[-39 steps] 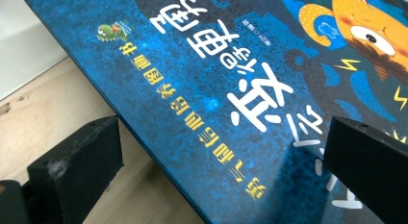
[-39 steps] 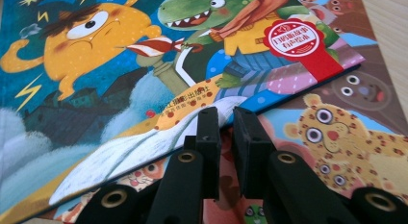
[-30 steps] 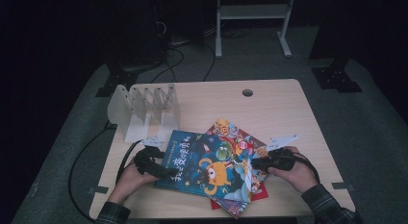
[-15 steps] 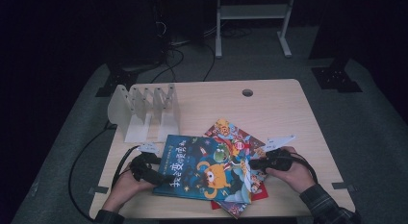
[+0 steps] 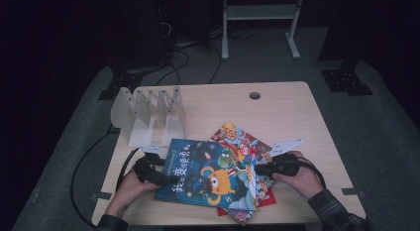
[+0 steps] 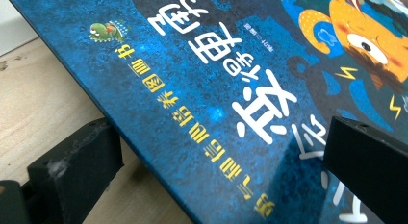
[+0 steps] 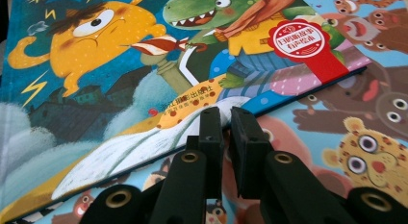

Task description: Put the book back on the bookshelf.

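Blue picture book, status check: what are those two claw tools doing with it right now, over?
Left gripper open, jaws straddling blue book's raised left edge. Right gripper nearly shut at its right edge. Book lies on colourful book beneath. White rack stands clear.

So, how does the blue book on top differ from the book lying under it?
The blue book has a dark blue cover with an orange monster; the lower book shows many animals on bright colours. The blue book lies on top with its edge raised off the table, between the left gripper jaws; the lower book is mostly covered. Both are picture books.
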A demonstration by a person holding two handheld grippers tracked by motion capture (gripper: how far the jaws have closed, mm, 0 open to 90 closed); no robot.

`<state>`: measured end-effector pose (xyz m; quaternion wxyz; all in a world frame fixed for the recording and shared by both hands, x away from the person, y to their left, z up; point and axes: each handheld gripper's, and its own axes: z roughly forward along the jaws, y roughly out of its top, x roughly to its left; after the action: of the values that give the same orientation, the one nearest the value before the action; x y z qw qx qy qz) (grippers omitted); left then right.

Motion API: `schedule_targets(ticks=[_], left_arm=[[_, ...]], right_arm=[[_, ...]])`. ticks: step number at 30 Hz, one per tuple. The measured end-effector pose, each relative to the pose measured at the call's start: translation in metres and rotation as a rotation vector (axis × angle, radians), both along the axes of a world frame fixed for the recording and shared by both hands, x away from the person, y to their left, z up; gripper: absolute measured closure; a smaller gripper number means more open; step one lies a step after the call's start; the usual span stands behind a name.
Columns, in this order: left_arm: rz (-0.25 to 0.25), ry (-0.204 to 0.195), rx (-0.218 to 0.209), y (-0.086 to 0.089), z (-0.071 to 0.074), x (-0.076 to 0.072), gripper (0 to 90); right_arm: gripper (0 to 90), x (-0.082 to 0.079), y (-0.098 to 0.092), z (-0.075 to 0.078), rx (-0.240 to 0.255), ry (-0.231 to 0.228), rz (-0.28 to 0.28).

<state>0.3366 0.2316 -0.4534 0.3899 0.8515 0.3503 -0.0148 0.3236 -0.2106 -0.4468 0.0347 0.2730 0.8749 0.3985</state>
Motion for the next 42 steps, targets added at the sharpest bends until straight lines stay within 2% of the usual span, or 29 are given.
schedule_targets(ticks=[13,23,31,34,37,39,42], left_arm=[[0.006,0.059,-0.067,0.001,-0.009,0.01,0.0],[-0.007,0.083,-0.018,-0.001,-0.001,0.003,0.0],[-0.014,0.055,-0.017,-0.001,0.009,-0.003,0.0],[-0.013,0.026,-0.026,-0.002,0.016,-0.005,0.0],[-0.013,0.013,-0.042,-0.002,0.021,-0.006,0.0],[-0.017,0.008,-0.063,-0.002,0.025,-0.006,0.0],[-0.023,-0.006,-0.069,-0.002,0.029,-0.006,0.0]], right_arm=[[81.2,0.001,0.005,0.0,0.002,0.005,0.016],[81.3,0.001,0.007,0.001,-0.011,-0.009,0.024],[85.4,-0.001,0.008,0.002,-0.016,0.007,0.044],[86.4,-0.001,0.008,0.002,-0.016,0.015,0.065],[86.4,-0.003,0.009,0.002,-0.014,0.029,0.087],[86.4,-0.003,0.009,0.002,-0.015,0.029,0.088],[86.0,-0.003,0.008,0.003,-0.013,0.035,0.086]])
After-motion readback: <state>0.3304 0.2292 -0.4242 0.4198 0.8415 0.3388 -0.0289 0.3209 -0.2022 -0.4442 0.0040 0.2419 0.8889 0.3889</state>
